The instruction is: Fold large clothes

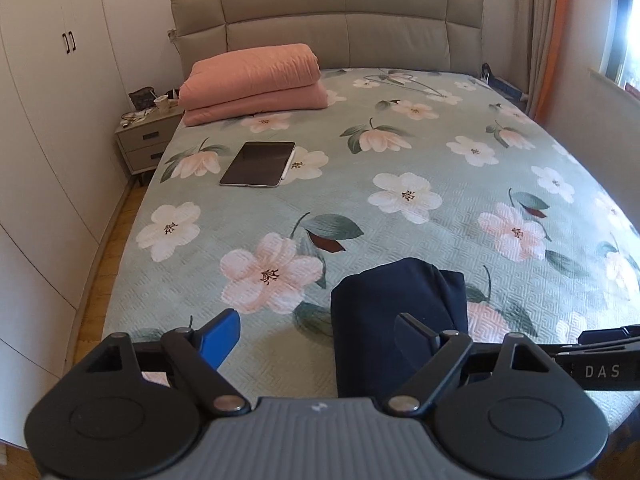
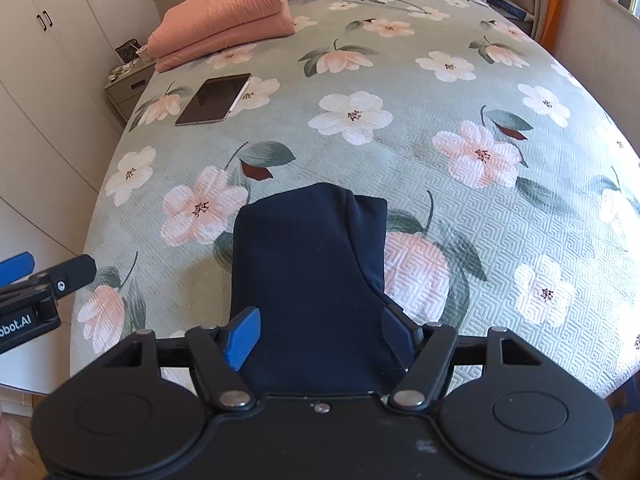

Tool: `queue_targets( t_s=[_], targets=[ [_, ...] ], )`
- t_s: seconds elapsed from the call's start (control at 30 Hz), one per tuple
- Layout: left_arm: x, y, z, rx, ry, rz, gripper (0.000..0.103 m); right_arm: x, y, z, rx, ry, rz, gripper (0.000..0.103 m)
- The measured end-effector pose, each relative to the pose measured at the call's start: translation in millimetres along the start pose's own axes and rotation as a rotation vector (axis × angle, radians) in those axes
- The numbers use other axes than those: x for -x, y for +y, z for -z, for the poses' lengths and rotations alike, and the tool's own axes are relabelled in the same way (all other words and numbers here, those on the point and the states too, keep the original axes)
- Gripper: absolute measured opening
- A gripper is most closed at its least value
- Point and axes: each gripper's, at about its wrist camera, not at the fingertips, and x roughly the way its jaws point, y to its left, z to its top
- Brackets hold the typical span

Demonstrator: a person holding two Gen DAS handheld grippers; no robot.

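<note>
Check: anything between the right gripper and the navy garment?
Nothing visible. The navy garment lies folded on the bedspread, its near end between the open jaws of the right gripper. The tablet and pink quilt lie well beyond.

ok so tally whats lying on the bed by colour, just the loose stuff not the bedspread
pink: 1, the folded quilt by the headboard
navy: 1, the folded garment near the foot of the bed
dark grey: 1, the tablet left of centre
total: 3
</note>
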Motion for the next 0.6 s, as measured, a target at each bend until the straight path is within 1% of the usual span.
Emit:
queue_targets(
  t_s=[0.17, 0.43, 0.6],
  targets=[
    [-1.9, -2.7, -1.4, -0.004, -0.003, -0.011, 0.086, -4.4, -2.5, -1.7, 0.001, 0.018, -0.013, 0.08],
    [-9.2, -5.0, -7.4, -0.004, 0.027, -0.027, 0.086, -3.6, -3.5, -8.0, 0.009, 0.017, -0.036, 0.081],
    [-12.9, -9.8, -11.0, -0.014, 0.038, -0.018, 0.086, -3.5, -7.5, -10.1, 0.006, 0.019, -0.033, 0.081]
  ],
)
